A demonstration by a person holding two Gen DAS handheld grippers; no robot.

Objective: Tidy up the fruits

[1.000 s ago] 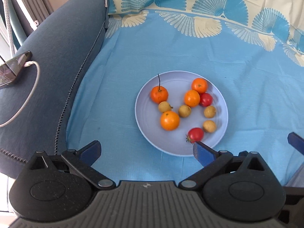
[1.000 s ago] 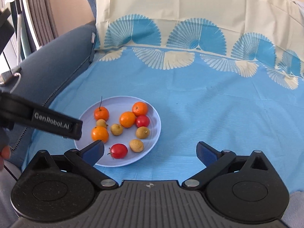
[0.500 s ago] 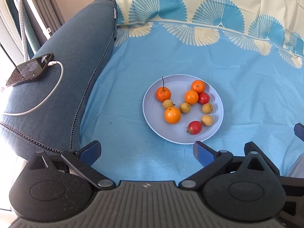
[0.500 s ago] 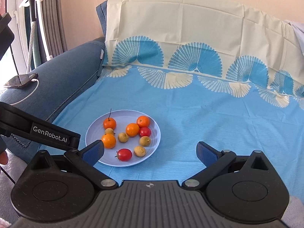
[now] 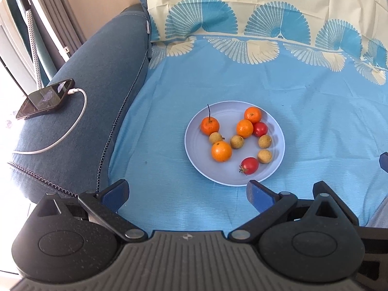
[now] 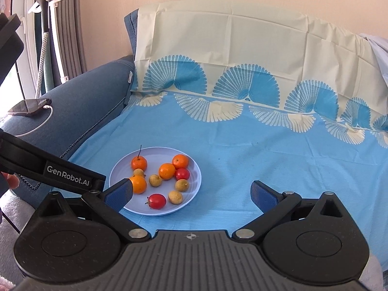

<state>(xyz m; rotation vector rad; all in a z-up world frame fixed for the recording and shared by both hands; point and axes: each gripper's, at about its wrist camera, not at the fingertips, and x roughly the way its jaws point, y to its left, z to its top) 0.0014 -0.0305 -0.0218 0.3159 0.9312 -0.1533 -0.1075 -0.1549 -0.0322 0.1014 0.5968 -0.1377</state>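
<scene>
A: What is recorded in the left wrist view?

B: The left gripper (image 5: 186, 194) is seen at the bottom of the frame, its jaws spread wide with nothing held. A pale plate (image 5: 194, 145) is found just right of centre on the blue sheet (image 5: 315, 121). On it are counted four oranges, one with a stem (image 5: 210, 125), four small tan fruits, and two red tomatoes, the nearer one (image 5: 249, 165) at the plate's lower right. A phone (image 5: 44, 98) with a white cable plugged in is noted on the sofa arm (image 5: 97, 97) at the left.

A: And the right wrist view?

B: The right gripper (image 6: 191, 194) is likewise spread apart and empty. The plate (image 6: 194, 181) is placed left of centre, partly covered by the left blue fingertip (image 6: 120, 192). The left gripper's arm (image 6: 68, 177), marked "GenRobot.AI", is seen at the left edge. The patterned sheet is draped over the sofa back in the upper half.
</scene>
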